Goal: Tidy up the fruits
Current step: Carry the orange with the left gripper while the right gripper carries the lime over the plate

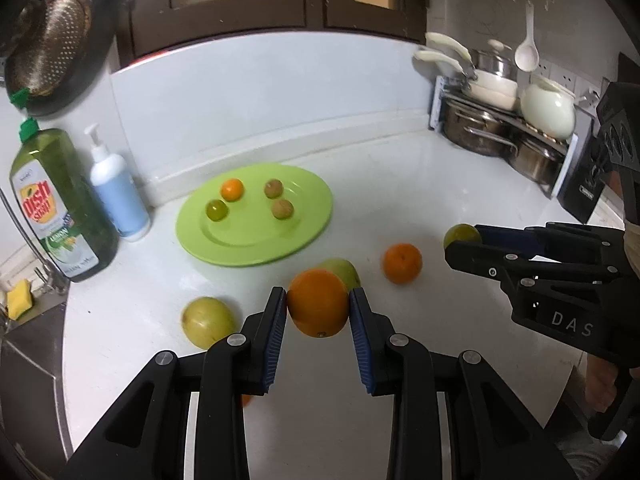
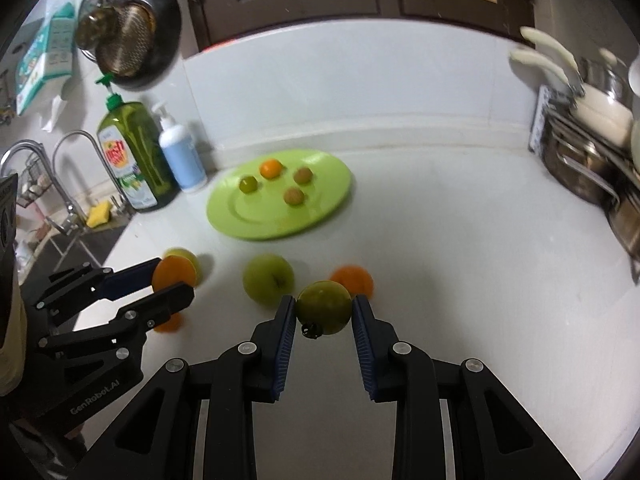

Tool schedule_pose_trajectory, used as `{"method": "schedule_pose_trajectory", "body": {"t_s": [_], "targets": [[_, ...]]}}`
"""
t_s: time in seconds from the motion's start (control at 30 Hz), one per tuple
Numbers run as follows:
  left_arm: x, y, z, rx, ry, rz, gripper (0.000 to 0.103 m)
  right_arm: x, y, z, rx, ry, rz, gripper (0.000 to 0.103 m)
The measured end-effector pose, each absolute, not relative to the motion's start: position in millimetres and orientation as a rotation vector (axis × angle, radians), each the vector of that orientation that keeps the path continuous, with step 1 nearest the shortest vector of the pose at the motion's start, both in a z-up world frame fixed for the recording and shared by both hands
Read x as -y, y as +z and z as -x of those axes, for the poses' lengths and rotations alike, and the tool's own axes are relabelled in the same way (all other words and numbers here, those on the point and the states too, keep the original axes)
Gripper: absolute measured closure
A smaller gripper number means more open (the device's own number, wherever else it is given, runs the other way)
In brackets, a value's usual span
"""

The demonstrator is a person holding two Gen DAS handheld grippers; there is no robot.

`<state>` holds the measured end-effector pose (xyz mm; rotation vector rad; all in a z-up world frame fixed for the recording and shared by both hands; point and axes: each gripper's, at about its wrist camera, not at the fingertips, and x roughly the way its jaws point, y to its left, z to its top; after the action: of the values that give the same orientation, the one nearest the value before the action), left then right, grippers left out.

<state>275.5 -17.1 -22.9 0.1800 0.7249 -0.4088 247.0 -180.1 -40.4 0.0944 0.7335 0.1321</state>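
Note:
My left gripper [image 1: 318, 304] is shut on an orange [image 1: 318, 307], held above the white counter; it also shows in the right wrist view [image 2: 176, 278]. My right gripper [image 2: 324, 308] is shut on a green tomato [image 2: 325, 307], also seen in the left wrist view [image 1: 461, 235]. A green plate [image 1: 308, 224] at the back holds a small orange [image 1: 232, 189], a small green fruit [image 1: 216, 210] and two brown fruits [image 1: 273, 188]. Loose on the counter lie a green apple [image 2: 268, 283], another orange [image 1: 402, 263] and a yellow-green fruit [image 1: 208, 321].
A dish soap bottle [image 1: 60, 204] and a white pump bottle [image 1: 116, 196] stand left of the plate, beside the sink [image 1: 24, 356]. A rack of pots [image 1: 500, 128] stands at the back right. A small orange fruit [image 2: 170, 324] lies under the left gripper.

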Motion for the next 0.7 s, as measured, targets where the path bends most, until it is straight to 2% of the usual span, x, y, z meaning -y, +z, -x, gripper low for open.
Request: {"method": "schedule_pose_trajectory", "body": {"t_s": [0.7], "targets": [[0.4, 12.9, -359.7, -0.712, -0.363, -0.151, 0.071, 157.7, 7.6, -341.1, -0.66, 0.265, -0.006, 0.073]]}}
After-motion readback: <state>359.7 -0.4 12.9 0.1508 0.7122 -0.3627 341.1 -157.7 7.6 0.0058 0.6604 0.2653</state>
